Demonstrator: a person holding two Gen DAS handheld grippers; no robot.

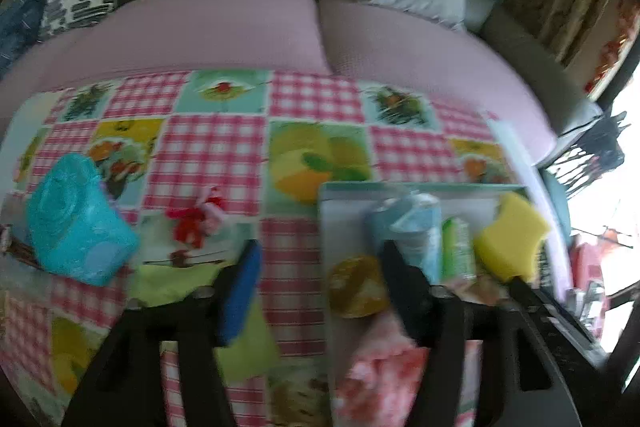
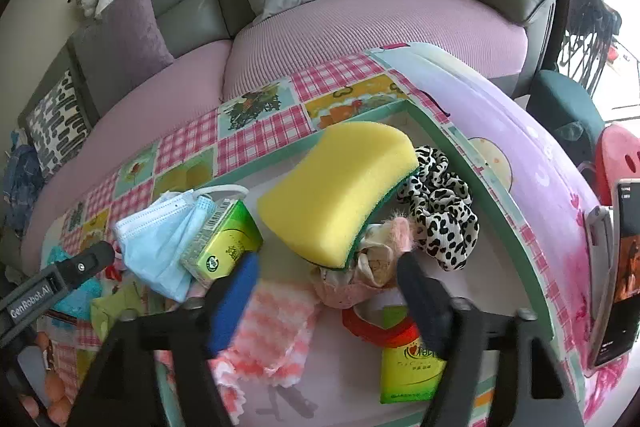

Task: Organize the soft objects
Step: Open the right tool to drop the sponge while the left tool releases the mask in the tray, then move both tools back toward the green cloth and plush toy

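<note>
In the right wrist view the right gripper (image 2: 328, 279) stands wide with nothing clamped, low in the frame over a green-rimmed tray (image 2: 516, 227). In the tray's middle a yellow sponge (image 2: 340, 187) leans on a spotted scrunchie (image 2: 444, 211); a blue face mask (image 2: 160, 239) and green tissue pack (image 2: 224, 243) lie at centre left, and a pink-and-white cloth (image 2: 272, 331) sits between the 2 fingers, untouched. In the blurred left wrist view the left gripper (image 1: 320, 259) also gapes wide, empty, straddling the tray's left edge above the checked tablecloth (image 1: 216, 147). A turquoise pouch (image 1: 76, 223) lies at left.
</note>
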